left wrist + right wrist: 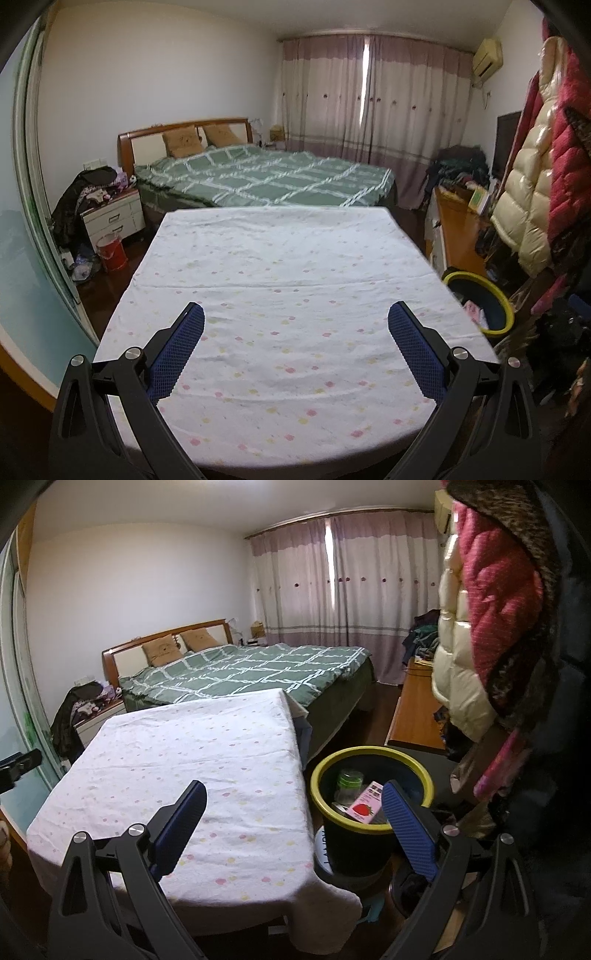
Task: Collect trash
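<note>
A dark bin with a yellow rim (424, 775) stands to the right of a table under a white dotted cloth (207, 746). Inside the bin lie a pink carton with a strawberry picture (364, 805) and a clear container with a green lid (349, 781). The bin also shows at the right edge of the left wrist view (502, 299). My right gripper (293, 790) is open and empty, over the table's right edge beside the bin. My left gripper (295, 312) is open and empty above the cloth (288, 258).
A bed with a green checked cover (266, 177) lies beyond the table. Coats (480, 635) hang close on the right. A wooden cabinet (413, 709) stands behind the bin. A nightstand (114, 218) and a red bucket (110, 253) sit at the left.
</note>
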### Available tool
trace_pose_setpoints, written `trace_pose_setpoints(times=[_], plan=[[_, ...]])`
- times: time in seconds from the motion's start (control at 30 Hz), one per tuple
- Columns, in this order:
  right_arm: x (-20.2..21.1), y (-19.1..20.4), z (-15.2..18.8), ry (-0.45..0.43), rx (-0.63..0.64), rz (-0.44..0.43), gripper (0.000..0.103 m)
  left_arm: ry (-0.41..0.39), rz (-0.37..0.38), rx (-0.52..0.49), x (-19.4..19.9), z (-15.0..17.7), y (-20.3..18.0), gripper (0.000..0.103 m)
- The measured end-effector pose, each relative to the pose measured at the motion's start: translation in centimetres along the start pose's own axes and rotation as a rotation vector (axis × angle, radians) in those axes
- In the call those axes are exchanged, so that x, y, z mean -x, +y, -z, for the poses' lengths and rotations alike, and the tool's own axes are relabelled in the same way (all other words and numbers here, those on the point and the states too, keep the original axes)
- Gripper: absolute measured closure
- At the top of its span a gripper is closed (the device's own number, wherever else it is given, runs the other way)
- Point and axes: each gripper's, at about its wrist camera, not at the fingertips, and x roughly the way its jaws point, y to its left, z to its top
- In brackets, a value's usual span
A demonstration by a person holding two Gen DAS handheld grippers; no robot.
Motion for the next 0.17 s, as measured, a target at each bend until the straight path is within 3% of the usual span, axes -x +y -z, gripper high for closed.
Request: trace_pose_setpoints(times=[0.17], plan=[[-5.4, 2.0, -1.9, 0.079, 0.024, -0.067, 0.008, 0.071, -0.053, 0.003, -6.9, -1.7, 2.1, 0.005]])
